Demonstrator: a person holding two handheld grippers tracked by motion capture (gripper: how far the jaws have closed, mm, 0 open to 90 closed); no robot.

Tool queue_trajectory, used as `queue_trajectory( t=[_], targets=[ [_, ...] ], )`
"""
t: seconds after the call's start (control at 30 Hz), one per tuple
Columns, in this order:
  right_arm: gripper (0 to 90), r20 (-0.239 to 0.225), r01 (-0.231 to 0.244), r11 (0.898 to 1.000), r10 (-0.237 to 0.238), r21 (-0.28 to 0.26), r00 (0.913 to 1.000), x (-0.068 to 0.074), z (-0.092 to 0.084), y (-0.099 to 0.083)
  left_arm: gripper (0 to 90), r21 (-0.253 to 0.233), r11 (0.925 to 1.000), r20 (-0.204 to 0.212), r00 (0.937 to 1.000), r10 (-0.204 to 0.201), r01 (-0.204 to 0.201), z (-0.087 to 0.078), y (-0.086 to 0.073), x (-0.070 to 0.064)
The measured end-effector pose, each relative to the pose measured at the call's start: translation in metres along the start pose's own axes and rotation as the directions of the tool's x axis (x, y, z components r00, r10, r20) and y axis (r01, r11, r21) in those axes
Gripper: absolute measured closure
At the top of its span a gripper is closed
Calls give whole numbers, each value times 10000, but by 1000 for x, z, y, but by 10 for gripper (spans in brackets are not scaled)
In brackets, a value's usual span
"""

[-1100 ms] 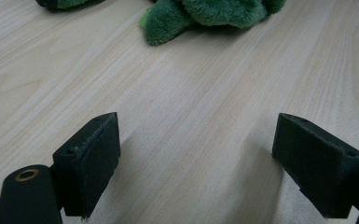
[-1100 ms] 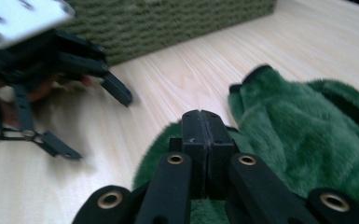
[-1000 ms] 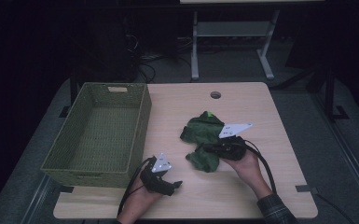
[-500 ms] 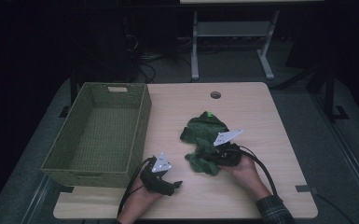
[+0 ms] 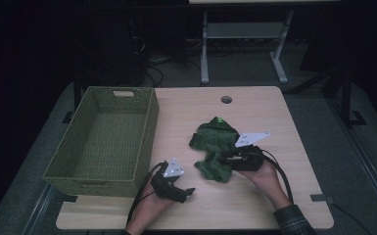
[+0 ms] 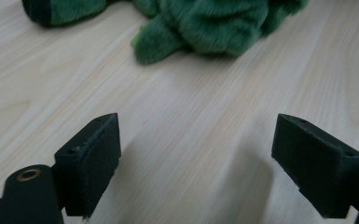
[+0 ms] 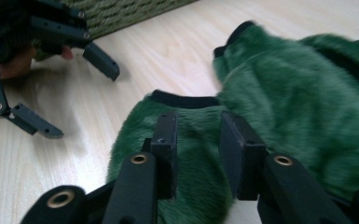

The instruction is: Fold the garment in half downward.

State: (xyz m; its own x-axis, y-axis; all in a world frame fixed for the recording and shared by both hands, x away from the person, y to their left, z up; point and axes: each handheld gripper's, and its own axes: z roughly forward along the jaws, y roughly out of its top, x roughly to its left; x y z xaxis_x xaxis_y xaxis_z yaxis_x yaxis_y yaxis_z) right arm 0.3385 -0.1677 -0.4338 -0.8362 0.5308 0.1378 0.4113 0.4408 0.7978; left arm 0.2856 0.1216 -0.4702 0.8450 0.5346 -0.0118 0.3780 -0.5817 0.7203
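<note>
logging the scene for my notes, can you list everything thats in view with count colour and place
fuzzy garment: one, dark green with black trim, crumpled on the table right of centre
basket: one, olive-green woven, on the left part of the table, nothing inside
table: one, light wood, with a round hole near its far edge
metal frame: one, pale grey, on the floor behind the table
left tongs: one, black with a grey plate, low over the near edge beside the basket, jaws wide apart with nothing between them
right tongs: one, black with a grey plate, over the garment's near end; jaws have just been opening, fabric between them but not pinched
</note>
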Motion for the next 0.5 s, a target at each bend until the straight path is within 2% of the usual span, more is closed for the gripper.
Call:
queue_trajectory(
  t=[0.1, 0.37, 0.5],
  targets=[
    [631, 316, -33, 10000, 35, -56, 9995, -4, -7, 1, 192, -53, 10000, -94, 10000, 28, -29, -1, 6, 0],
    [600, 913, -410, 9991, 421, -140, 9949, -19, -22, 0, 323, -719, 9967, -300, 9987, -405, 382, -13, 23, 13],
    [600, 1090, -652, 9977, 669, -189, 9918, -27, -26, -1, 395, -754, 9958, -416, 9976, -561, 528, -12, 32, 20]
  ],
)
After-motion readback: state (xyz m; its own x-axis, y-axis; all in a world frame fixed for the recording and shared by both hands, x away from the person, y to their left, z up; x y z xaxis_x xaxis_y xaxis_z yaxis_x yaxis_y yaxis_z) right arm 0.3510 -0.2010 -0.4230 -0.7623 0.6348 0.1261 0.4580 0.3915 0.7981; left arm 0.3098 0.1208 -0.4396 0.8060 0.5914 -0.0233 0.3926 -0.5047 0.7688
